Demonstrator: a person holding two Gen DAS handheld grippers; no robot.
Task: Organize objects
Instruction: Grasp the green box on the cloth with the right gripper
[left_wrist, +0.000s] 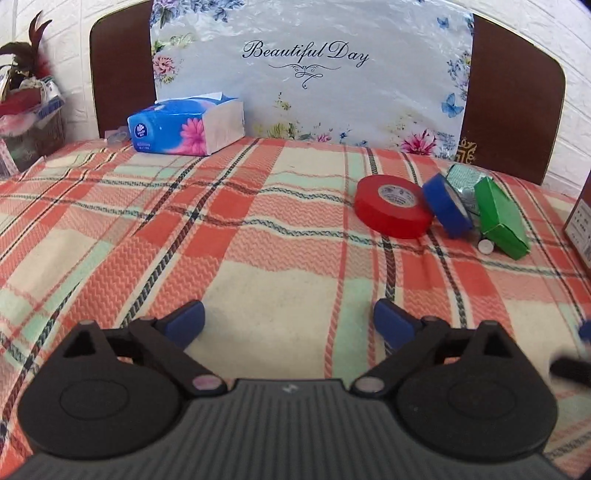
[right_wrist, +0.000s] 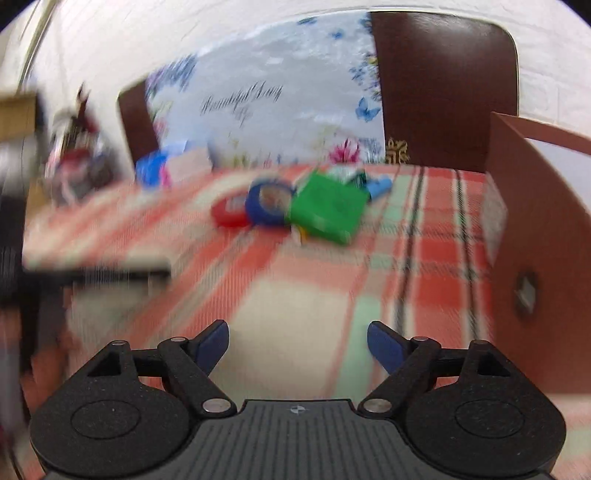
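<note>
Approach step, by the look of it, with nothing yet picked up. Nearest, the left gripper (left_wrist: 289, 320) hovers level over the plaid tablecloth (left_wrist: 258, 280), fingers spread wide and empty. The right gripper (right_wrist: 297, 343) is likewise spread and empty; its view is blurred. Farther off lies the cluster to be sorted: red tape roll (left_wrist: 392, 211), blue tape roll (left_wrist: 446, 205) leaning beside it, and green box (left_wrist: 499, 218). A brown box (right_wrist: 532, 236) stands at right, probably the container. The next move likely calls for centring one gripper's fingers on a roll.
</note>
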